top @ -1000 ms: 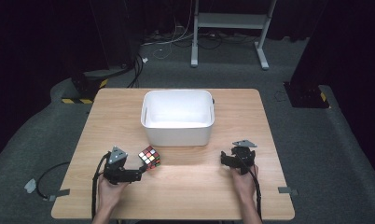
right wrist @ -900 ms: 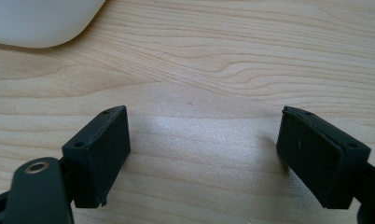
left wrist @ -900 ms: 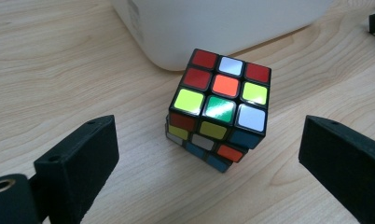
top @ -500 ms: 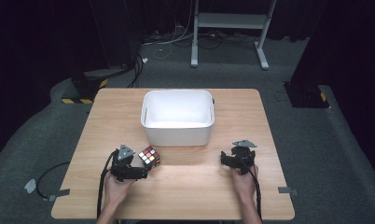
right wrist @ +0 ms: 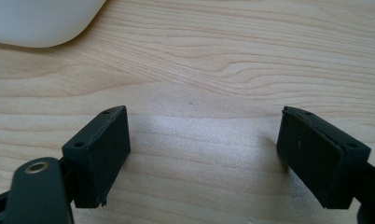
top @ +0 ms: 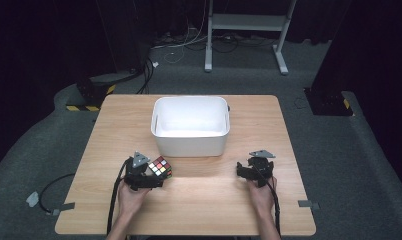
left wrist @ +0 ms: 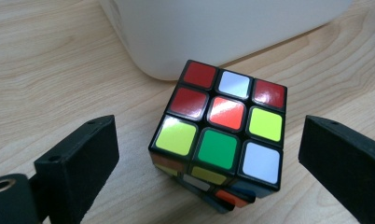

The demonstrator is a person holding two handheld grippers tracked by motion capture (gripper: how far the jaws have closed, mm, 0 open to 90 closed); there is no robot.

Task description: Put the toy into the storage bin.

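On the worktop [top: 199, 200], in front of the white bin [top: 190, 125], the puzzle cube [left wrist: 223, 135] sits at twelve o'clock between my left tool's [left wrist: 213, 158] wide-open, empty jaws, untouched, my left hand low behind it, while my right tool [right wrist: 213, 154] gapes empty at three o'clock.

A light wood-grain table [top: 114, 130] is seen on grey carpet. A white rectangular bin [top: 190, 125] is set on it at mid-width, nearer the far edge than the near one. A scrambled colour cube [top: 160, 167] is placed on the bare wood just off the bin's near left corner, close to it but apart.
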